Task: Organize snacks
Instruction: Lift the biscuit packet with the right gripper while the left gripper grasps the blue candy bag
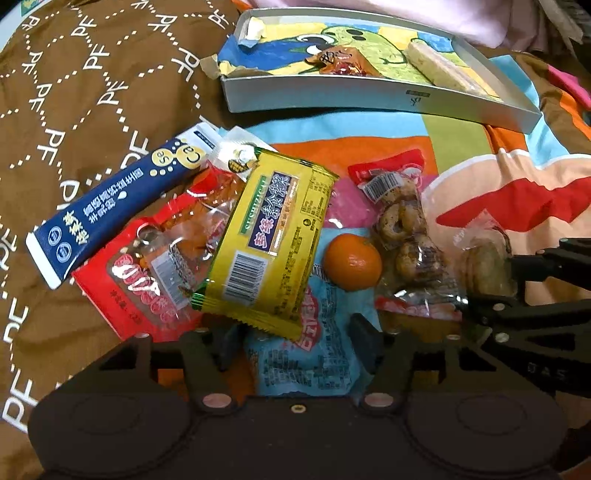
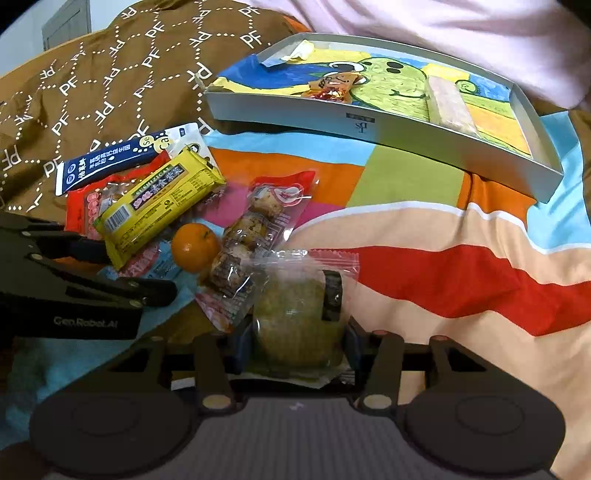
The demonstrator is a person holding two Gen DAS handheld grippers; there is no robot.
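Note:
Snacks lie in a heap on a colourful blanket: a yellow packet, a navy stick packet, a red packet, a blue packet, a mandarin and a clear bag of ring biscuits. My left gripper is open, its fingers either side of the blue packet. My right gripper is shut on a clear-wrapped round cake, which also shows in the left wrist view. A grey shallow box at the back holds an orange-wrapped candy and a pale bar.
A brown quilt printed with PF lies to the left of the heap. Pale pink cloth lies behind the box. The box floor carries a green cartoon drawing.

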